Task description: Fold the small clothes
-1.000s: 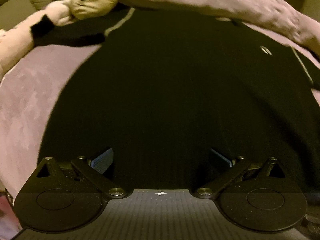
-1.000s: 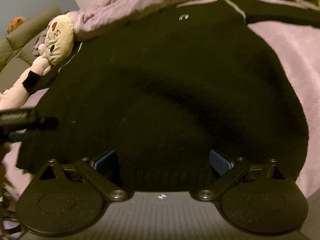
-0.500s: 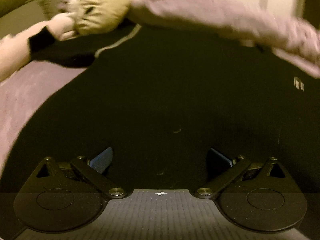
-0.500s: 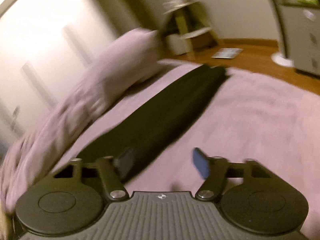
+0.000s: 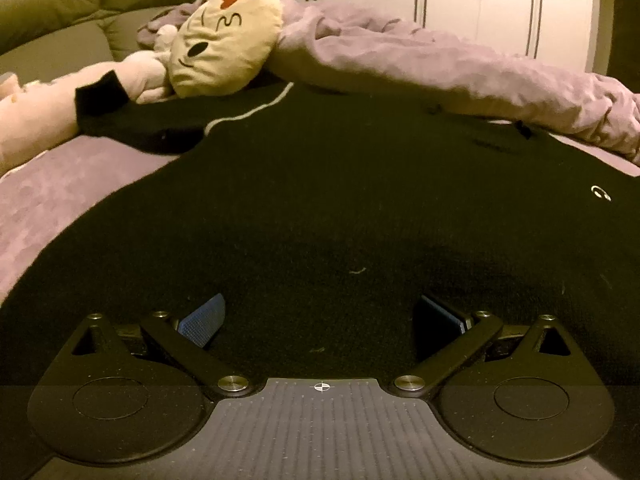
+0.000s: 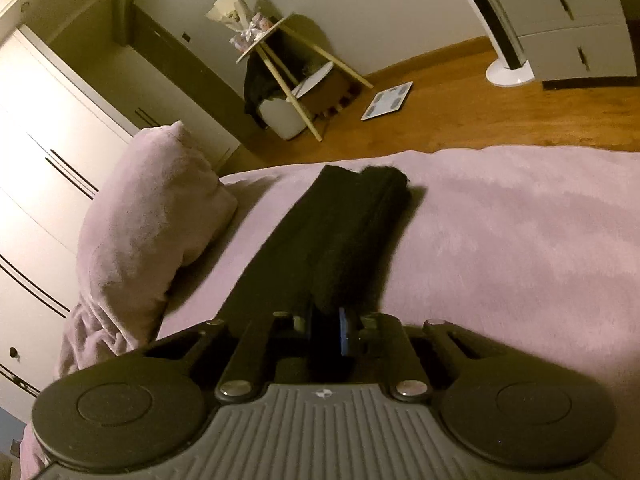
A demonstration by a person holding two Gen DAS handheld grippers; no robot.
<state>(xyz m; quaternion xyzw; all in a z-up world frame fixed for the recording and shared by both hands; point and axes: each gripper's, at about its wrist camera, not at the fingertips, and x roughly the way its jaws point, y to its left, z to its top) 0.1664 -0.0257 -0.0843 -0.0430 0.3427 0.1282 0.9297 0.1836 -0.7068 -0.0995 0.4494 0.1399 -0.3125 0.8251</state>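
A black sweater [image 5: 320, 200] lies spread flat on a lilac bed cover [image 5: 60, 200], with a small white logo [image 5: 600, 192] at its right. My left gripper [image 5: 320, 312] hovers just above the sweater's lower body; it is open, with only flat fabric under its blue pads [image 5: 204, 316]. In the right wrist view one black sleeve [image 6: 340, 232] stretches away across the bed cover [image 6: 520, 260] to its cuff [image 6: 372, 176]. My right gripper [image 6: 326, 328] is shut on the near part of that sleeve, with fabric bunched between its pads.
A cream plush toy [image 5: 224, 40] lies on the other sleeve at the far left, beside a crumpled lilac duvet [image 5: 440, 64]. A pillow [image 6: 152, 216] sits left of the held sleeve. Beyond the bed's edge are a wooden floor, a side table [image 6: 288, 60] and a scale [image 6: 386, 100].
My right gripper swung away from the sweater's body to the outstretched sleeve and closed on it. My left gripper dropped closer to the sweater and stayed open.
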